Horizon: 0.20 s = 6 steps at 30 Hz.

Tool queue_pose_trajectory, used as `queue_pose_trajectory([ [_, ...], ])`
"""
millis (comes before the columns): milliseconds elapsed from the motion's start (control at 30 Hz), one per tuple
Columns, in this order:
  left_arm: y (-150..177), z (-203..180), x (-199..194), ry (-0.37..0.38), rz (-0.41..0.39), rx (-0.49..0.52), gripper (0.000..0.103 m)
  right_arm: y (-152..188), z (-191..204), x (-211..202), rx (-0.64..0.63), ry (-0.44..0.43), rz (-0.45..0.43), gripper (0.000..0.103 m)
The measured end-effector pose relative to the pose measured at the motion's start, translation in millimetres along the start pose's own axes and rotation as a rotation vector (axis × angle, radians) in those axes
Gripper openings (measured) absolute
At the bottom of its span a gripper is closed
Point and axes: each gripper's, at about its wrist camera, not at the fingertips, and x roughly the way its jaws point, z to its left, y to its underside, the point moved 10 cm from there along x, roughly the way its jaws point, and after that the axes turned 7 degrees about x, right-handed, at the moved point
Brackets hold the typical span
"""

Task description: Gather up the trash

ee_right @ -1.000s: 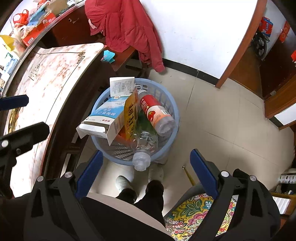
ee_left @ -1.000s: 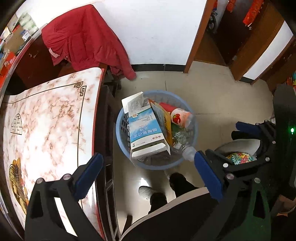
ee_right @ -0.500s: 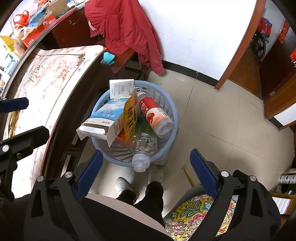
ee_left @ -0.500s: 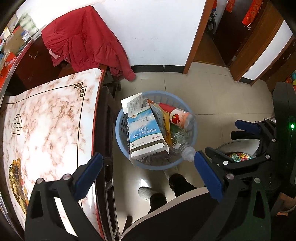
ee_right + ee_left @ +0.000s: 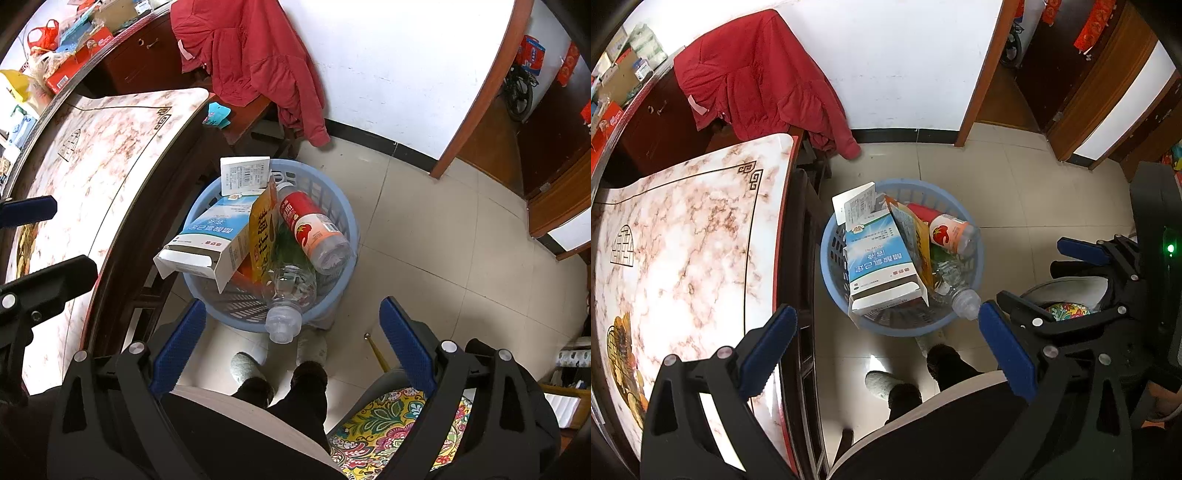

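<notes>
A blue plastic basket (image 5: 975,273) (image 5: 343,221) stands on the tiled floor beside the table. Inside it lie a blue-and-white carton (image 5: 879,266) (image 5: 210,240), a white box (image 5: 855,203) (image 5: 243,175), a yellow packet (image 5: 916,236) (image 5: 264,236), a red-labelled bottle (image 5: 947,230) (image 5: 312,229) and a clear bottle (image 5: 958,295) (image 5: 290,295). My left gripper (image 5: 886,345) hangs open above the basket's near side, holding nothing. High over the near rim, my right gripper (image 5: 291,341) is open and empty too.
A marble-patterned table (image 5: 676,251) (image 5: 92,158) with a dark red edge is at the left. A red jacket (image 5: 757,77) (image 5: 251,55) drapes over a chair by the white wall. A person's legs and slippers (image 5: 280,365) are below, beside a floral cushion (image 5: 391,428).
Both grippers have drifted only slightly; the basket sits a little lower in the right wrist view. Nothing was grasped or released.
</notes>
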Motion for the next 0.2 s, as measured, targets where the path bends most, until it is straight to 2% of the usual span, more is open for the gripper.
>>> queue_pose_trajectory([
  [200, 0.5, 1.4, 1.6, 0.007, 0.004, -0.003, 0.096, 0.3, 1.3, 0.6, -0.003, 0.000, 0.001, 0.091],
])
